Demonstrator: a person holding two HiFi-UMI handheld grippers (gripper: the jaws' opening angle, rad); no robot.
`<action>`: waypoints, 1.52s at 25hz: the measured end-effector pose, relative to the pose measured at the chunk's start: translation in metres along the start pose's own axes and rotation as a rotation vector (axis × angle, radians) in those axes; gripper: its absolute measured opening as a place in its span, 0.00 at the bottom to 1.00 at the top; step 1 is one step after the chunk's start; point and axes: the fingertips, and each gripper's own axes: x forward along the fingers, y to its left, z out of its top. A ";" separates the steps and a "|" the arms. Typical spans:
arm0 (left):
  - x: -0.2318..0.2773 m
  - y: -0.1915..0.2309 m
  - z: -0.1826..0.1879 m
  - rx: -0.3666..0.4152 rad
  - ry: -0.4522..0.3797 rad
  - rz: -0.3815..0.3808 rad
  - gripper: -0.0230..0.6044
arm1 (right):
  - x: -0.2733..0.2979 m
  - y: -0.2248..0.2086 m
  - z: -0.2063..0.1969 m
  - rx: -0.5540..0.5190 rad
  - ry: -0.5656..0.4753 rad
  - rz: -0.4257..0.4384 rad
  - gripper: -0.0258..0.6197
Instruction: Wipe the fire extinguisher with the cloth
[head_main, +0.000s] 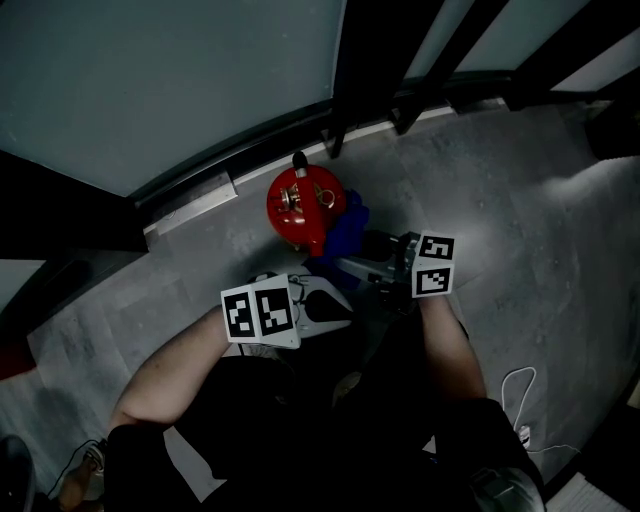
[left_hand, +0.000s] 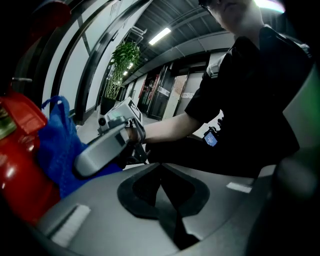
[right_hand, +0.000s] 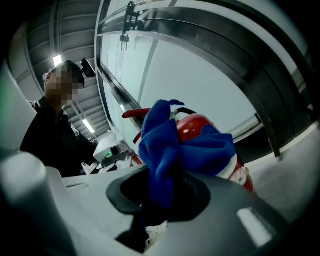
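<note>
A red fire extinguisher (head_main: 303, 207) stands upright on the grey floor near the window wall. A blue cloth (head_main: 343, 232) is pressed against its right side, and my right gripper (head_main: 352, 265) is shut on that cloth. In the right gripper view the blue cloth (right_hand: 167, 150) bunches out of the jaws against the red extinguisher (right_hand: 207, 131). My left gripper (head_main: 335, 303) is shut with nothing in it, just below the extinguisher. The left gripper view shows the extinguisher (left_hand: 20, 165) at the left, the cloth (left_hand: 57, 145) beside it, and the right gripper (left_hand: 102, 147).
A dark window frame and sill (head_main: 200, 190) run behind the extinguisher. A white cable (head_main: 520, 395) lies on the floor at the lower right. Open grey floor (head_main: 530, 220) spreads to the right.
</note>
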 end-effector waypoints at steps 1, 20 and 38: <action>0.000 0.000 0.000 0.001 -0.001 0.000 0.05 | 0.002 -0.006 -0.009 0.022 0.014 -0.007 0.17; -0.007 -0.011 -0.009 -0.036 -0.020 -0.003 0.05 | 0.022 -0.130 -0.164 0.229 0.406 -0.298 0.17; -0.030 -0.014 -0.035 -0.101 0.014 0.097 0.05 | 0.024 -0.180 -0.224 0.312 0.637 -0.505 0.17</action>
